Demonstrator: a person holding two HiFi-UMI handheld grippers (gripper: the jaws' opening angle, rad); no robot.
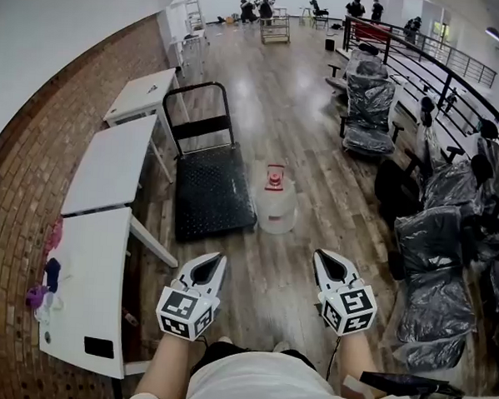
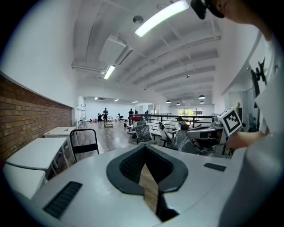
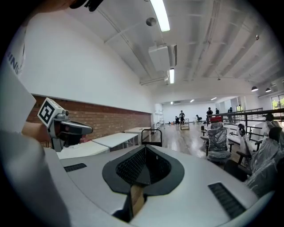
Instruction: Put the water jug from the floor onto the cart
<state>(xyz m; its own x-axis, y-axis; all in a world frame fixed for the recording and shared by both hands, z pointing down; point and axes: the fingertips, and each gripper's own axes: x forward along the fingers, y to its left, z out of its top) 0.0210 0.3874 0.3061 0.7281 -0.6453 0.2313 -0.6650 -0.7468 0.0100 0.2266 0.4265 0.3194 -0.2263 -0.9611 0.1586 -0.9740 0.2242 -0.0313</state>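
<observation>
A clear water jug [image 1: 275, 202] with a red cap stands on the wooden floor, just right of the black flat cart [image 1: 210, 192]. The cart's handle [image 1: 197, 108] rises at its far end and also shows in the left gripper view as the cart handle [image 2: 84, 142] and in the right gripper view as the cart handle [image 3: 151, 135]. My left gripper [image 1: 219, 259] and right gripper [image 1: 320, 257] hang side by side near my body, short of the jug and apart from it. Both are shut and empty, left gripper [image 2: 144, 149], right gripper [image 3: 145, 149]. The jug is hidden in both gripper views.
White tables [image 1: 109, 166] line the brick wall on the left. Several office chairs wrapped in plastic [image 1: 369, 105] stand along the railing [image 1: 423, 62] on the right. People stand by a trolley [image 1: 275, 25] far down the hall.
</observation>
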